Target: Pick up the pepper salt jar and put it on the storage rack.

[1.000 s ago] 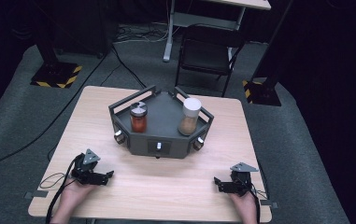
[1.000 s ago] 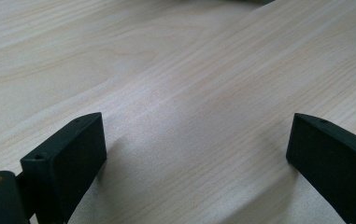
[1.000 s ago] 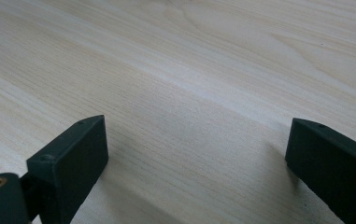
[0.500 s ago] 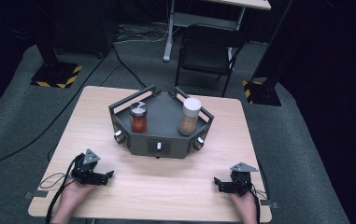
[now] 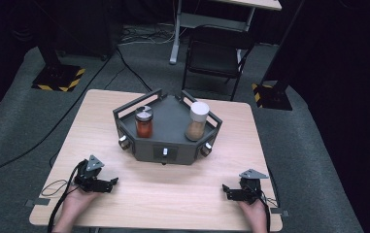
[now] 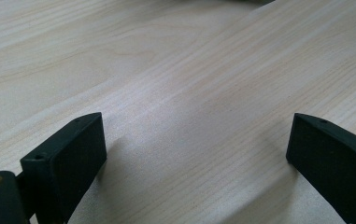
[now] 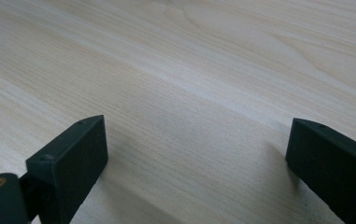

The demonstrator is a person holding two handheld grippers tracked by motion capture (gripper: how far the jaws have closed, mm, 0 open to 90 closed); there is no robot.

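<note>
High view: left tongs [image 5: 106,183] at seven o'clock and right tongs [image 5: 231,191] at five o'clock rest on the table [image 5: 173,194], unmoved since the earlier frame. Grey tray [image 5: 173,145], centre, carries red-filled jar [image 5: 144,122] and tan-filled jar [image 5: 197,121].

Gripper views: both tongs spread, empty.

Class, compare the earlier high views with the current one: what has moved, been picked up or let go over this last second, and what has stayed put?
Nothing visibly changed. The left gripper and right gripper stay open and empty, resting near the table front edge. The red jar and tan jar stand as before on the grey tray.
</note>
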